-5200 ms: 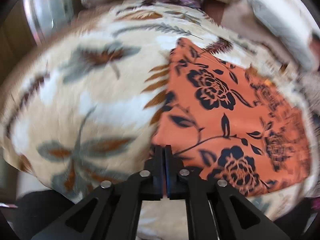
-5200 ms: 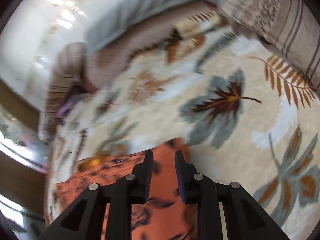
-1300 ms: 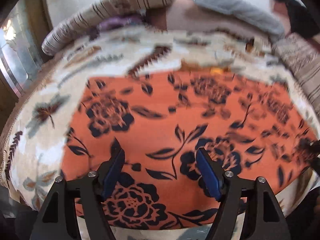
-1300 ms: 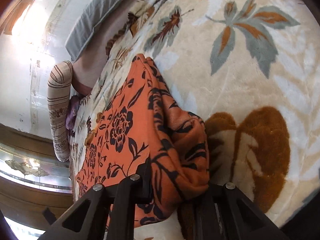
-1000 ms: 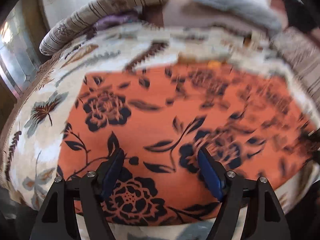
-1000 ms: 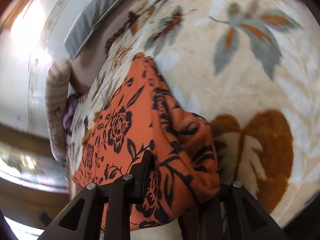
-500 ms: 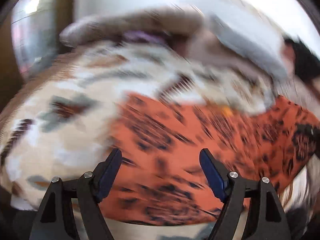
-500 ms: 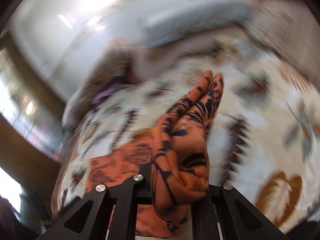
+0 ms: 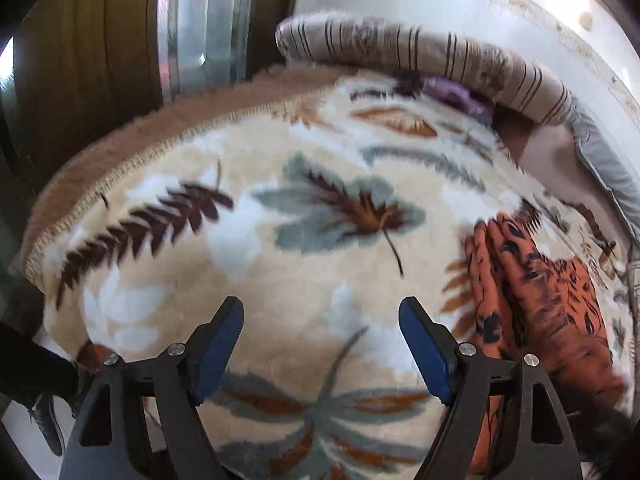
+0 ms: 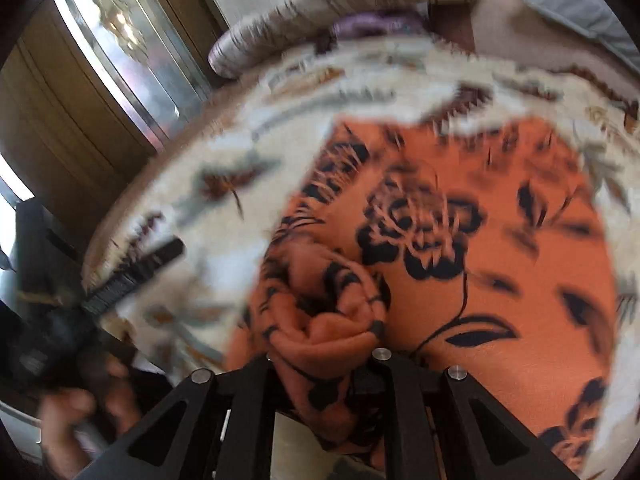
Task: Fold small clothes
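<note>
Both tongs were in view. On the left gripper (image 9: 321,342) the blue-padded jaws stood wide apart with nothing between them, hovering over the leaf-patterned blanket (image 9: 320,208). The right gripper (image 10: 322,364) was clamped on a bunched edge of the orange floral cloth (image 10: 460,240), whose gathered folds bulged up between its black arms.

In the left wrist view, the cloth hung in a narrow lifted fold at the right edge of the picture, above the blanket. In the right wrist view, the rest of it lay spread over the blanket, far and right of the clamp. A striped bolster (image 9: 420,56) ran along the far side of the bed.

By my judgement the fold was only partly made: one edge was lifted and apparently being carried over, but it was not yet laid down, and smoothing and further folds remained. Motion blur hid the finer creases.

No brand, label or readable writing showed anywhere.
</note>
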